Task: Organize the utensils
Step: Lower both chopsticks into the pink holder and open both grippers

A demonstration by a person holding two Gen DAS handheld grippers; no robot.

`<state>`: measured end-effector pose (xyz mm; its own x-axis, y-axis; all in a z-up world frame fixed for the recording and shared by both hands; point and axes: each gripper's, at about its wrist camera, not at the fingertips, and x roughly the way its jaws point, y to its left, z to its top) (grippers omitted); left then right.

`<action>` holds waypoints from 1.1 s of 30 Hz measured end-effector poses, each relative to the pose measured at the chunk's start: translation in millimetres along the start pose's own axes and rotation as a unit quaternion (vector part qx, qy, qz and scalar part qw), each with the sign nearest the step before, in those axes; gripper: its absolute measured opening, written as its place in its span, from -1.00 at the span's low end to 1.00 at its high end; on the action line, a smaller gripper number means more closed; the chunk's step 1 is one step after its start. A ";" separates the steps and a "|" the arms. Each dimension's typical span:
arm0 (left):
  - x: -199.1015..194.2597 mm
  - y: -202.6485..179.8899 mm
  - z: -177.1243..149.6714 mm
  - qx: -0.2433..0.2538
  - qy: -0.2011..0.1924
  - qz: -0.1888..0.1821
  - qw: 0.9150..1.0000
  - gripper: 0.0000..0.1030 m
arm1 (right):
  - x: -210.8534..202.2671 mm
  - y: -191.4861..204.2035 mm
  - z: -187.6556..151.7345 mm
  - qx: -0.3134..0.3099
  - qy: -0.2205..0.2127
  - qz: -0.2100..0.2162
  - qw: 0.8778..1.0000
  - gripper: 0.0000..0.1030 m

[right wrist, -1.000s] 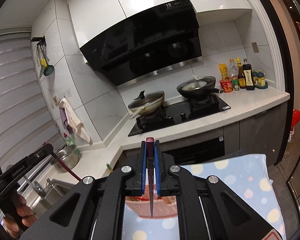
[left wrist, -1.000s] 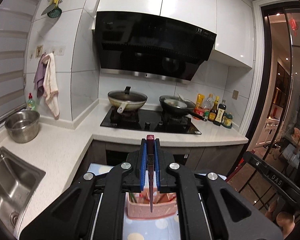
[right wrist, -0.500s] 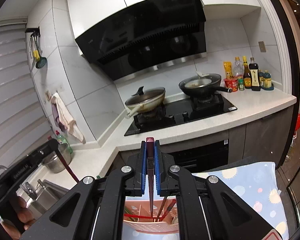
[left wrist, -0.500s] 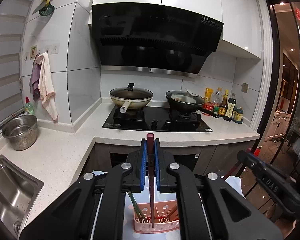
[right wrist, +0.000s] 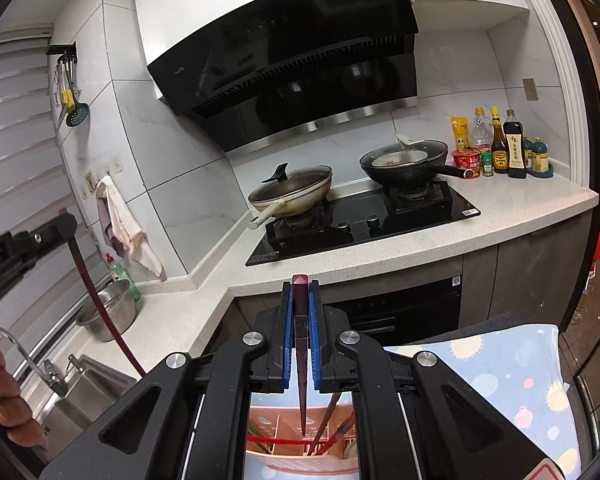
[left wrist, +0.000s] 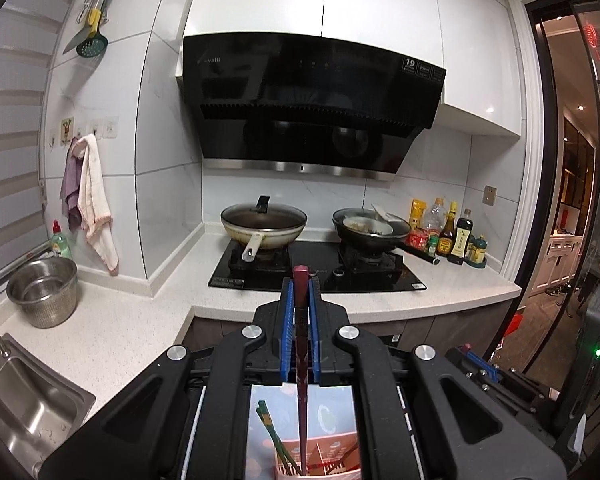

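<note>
Chopsticks are what I have in both tools: my left gripper (left wrist: 299, 312) is clamped on a dark red chopstick (left wrist: 301, 364), its blue pads tight on either side of the shaft, and my right gripper (right wrist: 300, 312) is clamped the same way on a second dark red chopstick (right wrist: 301, 360). Each stick stands nearly upright between the pads, blunt end on top, thin tip pointing down over the pink slotted utensil basket (left wrist: 332, 456) below. In the left wrist view I see green chopsticks (left wrist: 274, 436) leaning inside that basket, left of my stick's tip; whether the tip reaches inside I cannot tell. In the right wrist view the tip hangs over the basket's open top, with a few reddish-brown sticks (right wrist: 328, 420) slanting in it just to the right. The basket sits on a blue cloth with pale sun and dot patterns (right wrist: 500, 376). From the right wrist I also see the left tool at the far left, its chopstick slanting down, and a hand (right wrist: 4, 404) on its handle. Beyond lie the white countertop (left wrist: 112, 332), a hob with two pans (left wrist: 316, 268), a steel sink (left wrist: 16, 400) and a steel pot (left wrist: 44, 292)
</note>
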<state>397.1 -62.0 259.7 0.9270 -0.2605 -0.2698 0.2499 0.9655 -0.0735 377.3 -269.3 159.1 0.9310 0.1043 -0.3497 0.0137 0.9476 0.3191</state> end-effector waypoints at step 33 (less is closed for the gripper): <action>67.1 18.0 -83.1 -0.024 0.096 0.014 0.995 -0.45 | 37.4 -4.8 -43.7 -0.015 0.054 -0.026 0.998 -0.64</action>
<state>440.5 -62.1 160.5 0.8617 -0.2334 -0.4506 0.2065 0.9724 -0.1088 396.1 -256.8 106.0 0.8846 0.0852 -0.4584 0.0487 0.9609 0.2726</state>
